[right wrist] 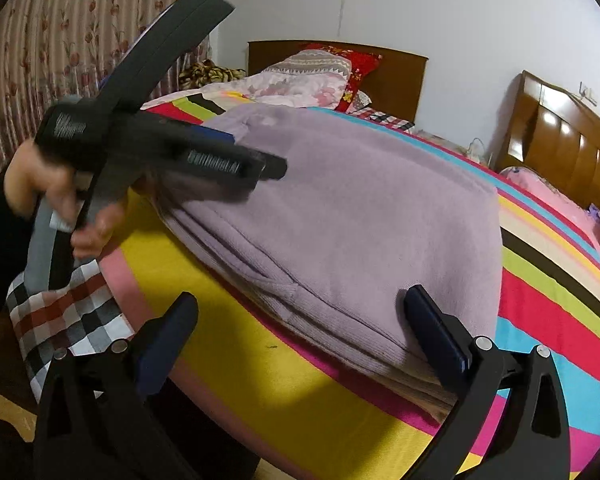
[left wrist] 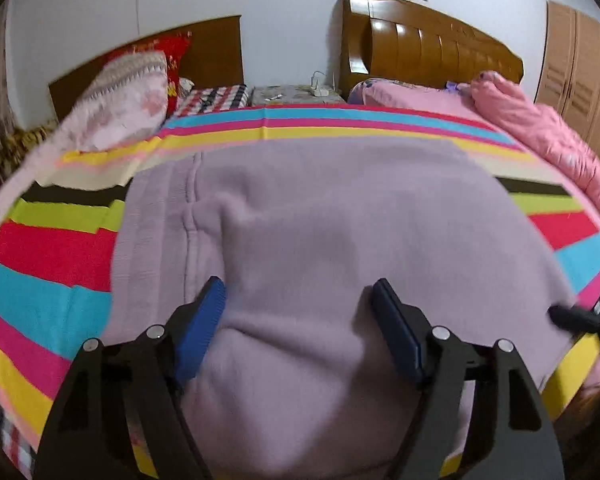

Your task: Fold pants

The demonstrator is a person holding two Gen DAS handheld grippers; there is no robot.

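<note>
Lilac fleece pants (left wrist: 320,208) lie folded into a thick stack on the striped bedsheet (left wrist: 52,248). My left gripper (left wrist: 300,312) hangs over their near part, its blue pads wide apart. The fabric bulges between the pads but is not pinched. In the right wrist view a hand holds that left gripper (right wrist: 272,168) over the stack's left end. My right gripper (right wrist: 300,332) stands open at the near edge of the pants (right wrist: 360,208). Its right finger is beside the stack's layered corner and its left finger is over yellow sheet.
Pillows (left wrist: 128,96) lie at the head of the bed and a pink quilt (left wrist: 540,136) along the right side. Behind stand wooden headboards (left wrist: 432,44), a nightstand and a wardrobe. A checked cloth (right wrist: 68,308) hangs over the bed's near edge, and a curtain (right wrist: 60,40) is on the left.
</note>
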